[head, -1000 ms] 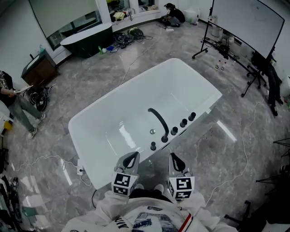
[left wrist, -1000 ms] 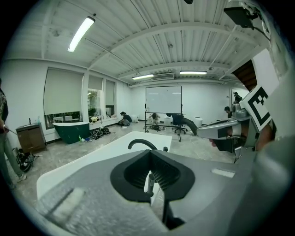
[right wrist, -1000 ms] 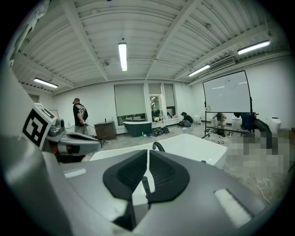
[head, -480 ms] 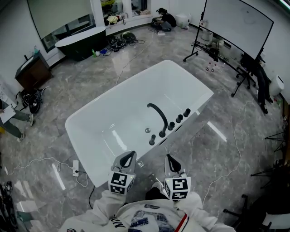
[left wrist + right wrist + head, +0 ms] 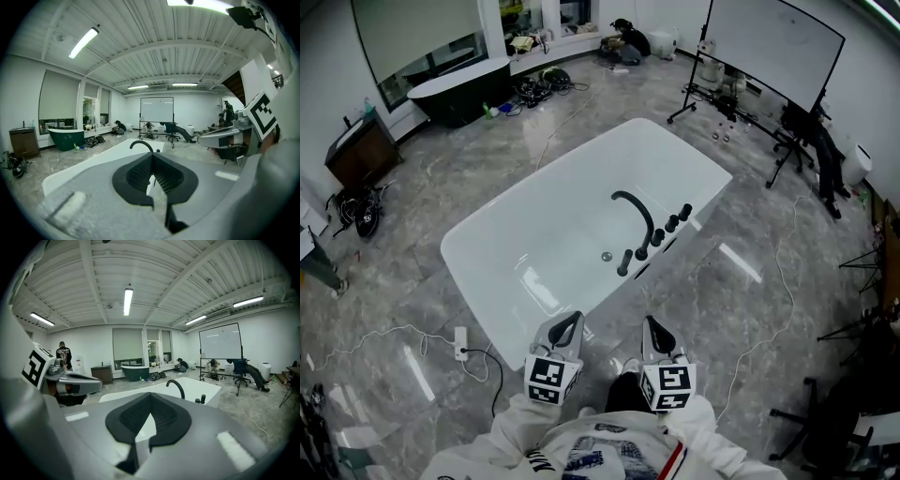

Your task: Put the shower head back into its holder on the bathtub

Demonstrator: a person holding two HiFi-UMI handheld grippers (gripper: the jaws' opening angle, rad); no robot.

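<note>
The white bathtub (image 5: 534,234) lies slantwise ahead of me on the grey marble floor. A black arched faucet (image 5: 635,211) and a row of black knobs (image 5: 672,223) sit on its right rim. A taller black piece (image 5: 624,262) stands upright at the near end of that row; it looks like the shower head in its holder. My left gripper (image 5: 571,324) and right gripper (image 5: 652,327) hang side by side short of the tub's near corner, both shut and empty. The faucet (image 5: 141,143) shows over the left gripper (image 5: 151,157), and the faucet (image 5: 176,386) over the right gripper (image 5: 150,398).
A dark green tub (image 5: 459,84) and a wooden cabinet (image 5: 356,150) stand at the back left. A whiteboard (image 5: 773,37), stands (image 5: 703,84) and a chair (image 5: 811,141) fill the back right. Cables (image 5: 403,333) and a power strip (image 5: 461,343) lie left of me. A person (image 5: 623,37) crouches far back.
The tub and its fittings have slid up the head view and look smaller. Both grippers have drawn back from its faucet side together, still side by side.
</note>
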